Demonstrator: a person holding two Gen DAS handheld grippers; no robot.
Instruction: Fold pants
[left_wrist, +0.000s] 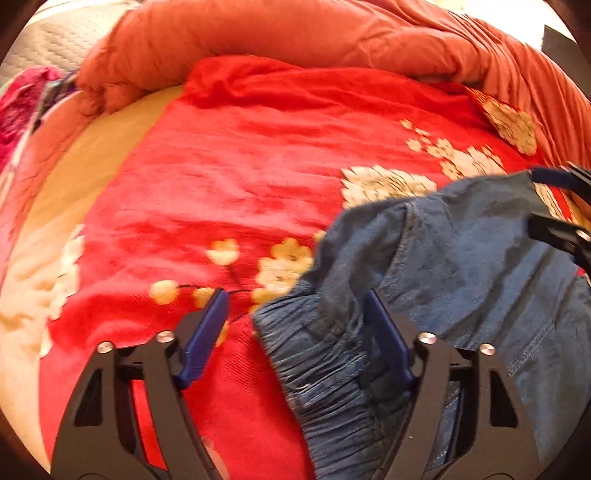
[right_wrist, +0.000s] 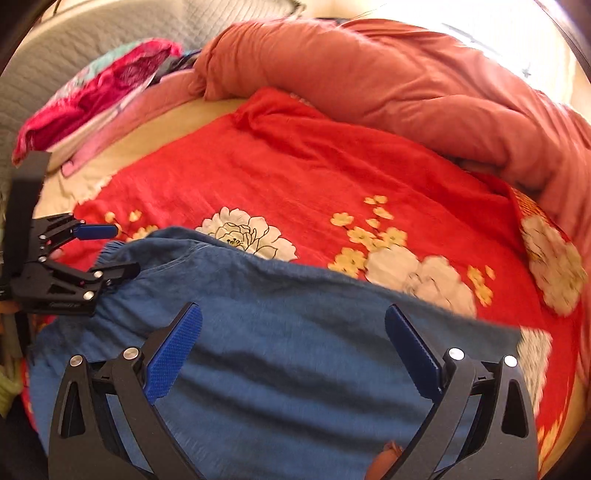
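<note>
- Left gripper (left_wrist: 293, 314) hangs with its jaws spread wide and holding nothing; one blue pad sits over the gathered waistband (left_wrist: 317, 365), the other over bare blanket.
- Right gripper (right_wrist: 293, 332) is likewise released, its jaws wide apart, hovering low over the flat middle of the cloth; whether the pads touch the fabric cannot be told.
- Each gripper shows at the edge of the other's view, so the two flank the garment from opposite sides.
- Pants (right_wrist: 295, 332), blue denim-like with an elastic waist, lie spread on the red floral blanket (right_wrist: 295, 166), towards the near edge of the bed (right_wrist: 155, 147).
- Waistband end lies by the left gripper; the legs run off under the right one, and their hems are out of sight.
- Judged by its drape and soft ripples, the fabric is light and limp: it should sag and bunch when lifted, not hold a shape, and should not slip much on the plush blanket.
- Best holds would be the thick gathered waistband and a seam or hem, where several layers give the pads something to bite.
- Orange duvet (right_wrist: 406, 81) is heaped along the far side of the bed, with a pink patterned cloth (right_wrist: 92, 92) at the far left corner.
</note>
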